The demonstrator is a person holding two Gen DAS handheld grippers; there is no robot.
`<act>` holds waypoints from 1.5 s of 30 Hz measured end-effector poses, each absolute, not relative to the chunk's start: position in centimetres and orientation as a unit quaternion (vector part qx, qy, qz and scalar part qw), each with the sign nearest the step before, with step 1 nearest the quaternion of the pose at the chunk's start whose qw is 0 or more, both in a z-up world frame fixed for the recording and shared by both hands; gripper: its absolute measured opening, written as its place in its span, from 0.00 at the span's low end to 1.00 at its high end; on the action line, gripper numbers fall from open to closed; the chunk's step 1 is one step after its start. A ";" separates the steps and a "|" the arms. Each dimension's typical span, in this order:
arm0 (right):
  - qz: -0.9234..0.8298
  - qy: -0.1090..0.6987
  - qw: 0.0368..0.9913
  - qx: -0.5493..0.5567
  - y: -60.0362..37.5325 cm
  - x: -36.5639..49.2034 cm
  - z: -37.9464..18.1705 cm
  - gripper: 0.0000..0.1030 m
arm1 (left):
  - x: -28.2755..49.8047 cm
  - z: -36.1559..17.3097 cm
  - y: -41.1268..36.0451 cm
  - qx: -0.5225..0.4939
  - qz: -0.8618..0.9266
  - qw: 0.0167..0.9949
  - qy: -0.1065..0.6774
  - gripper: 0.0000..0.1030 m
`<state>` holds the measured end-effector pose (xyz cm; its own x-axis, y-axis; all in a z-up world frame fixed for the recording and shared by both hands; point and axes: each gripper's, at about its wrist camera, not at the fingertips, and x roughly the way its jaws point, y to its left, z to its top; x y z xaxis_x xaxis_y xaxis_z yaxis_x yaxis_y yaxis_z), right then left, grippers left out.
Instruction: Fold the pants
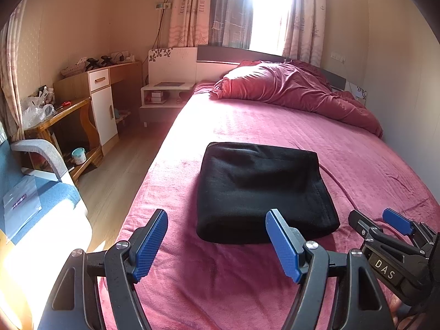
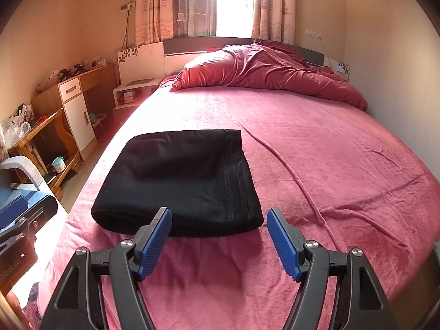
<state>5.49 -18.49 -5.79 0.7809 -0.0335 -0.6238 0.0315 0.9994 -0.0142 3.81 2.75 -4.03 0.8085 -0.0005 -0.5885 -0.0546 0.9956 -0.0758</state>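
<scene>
Black pants [image 1: 264, 192], folded into compact rectangle, lying on pink bedspread [image 1: 275, 126] near foot of bed. Left gripper [image 1: 217, 243]: jaws spread, empty. Right gripper [image 2: 220, 243]: jaws spread, empty, just short of pants.

Black pants [image 1: 261, 189], pink bedspread [image 1: 275, 126], blue-padded tongs [image 1: 217, 244].

You are in a small bedroom with beige walls [image 1: 398, 55]. Strong daylight comes through the window [image 1: 271, 11] between patterned curtains [image 1: 187, 13]. A bed [image 2: 330, 151] with red cover fills the room; a wooden desk [image 1: 68, 115] stands by the left wall, on wooden floor [image 1: 121, 170].
</scene>
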 end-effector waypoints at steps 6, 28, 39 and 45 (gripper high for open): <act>-0.017 0.329 0.944 -0.003 -18.7 5.5 -5.9 0.71 | 3.7 -3.9 2.6 -0.042 0.016 0.950 0.307 0.73; -0.019 0.330 0.944 -0.003 -18.8 5.4 -6.1 0.71 | 3.5 -3.9 2.2 -0.036 0.017 0.951 0.307 0.73; -0.019 0.333 0.943 -0.004 -18.9 5.5 -6.3 0.74 | 3.4 -3.9 2.2 -0.035 0.018 0.952 0.305 0.73; -0.022 0.337 0.941 -0.005 -18.8 5.5 -6.6 0.74 | 3.5 -4.0 2.1 -0.036 0.019 0.951 0.307 0.73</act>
<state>5.45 -18.77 -6.57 0.7724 -0.0444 -0.6335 0.0379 0.9990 -0.0239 3.47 2.14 -3.98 0.8102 0.0139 -0.5860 -0.0580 0.9967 -0.0565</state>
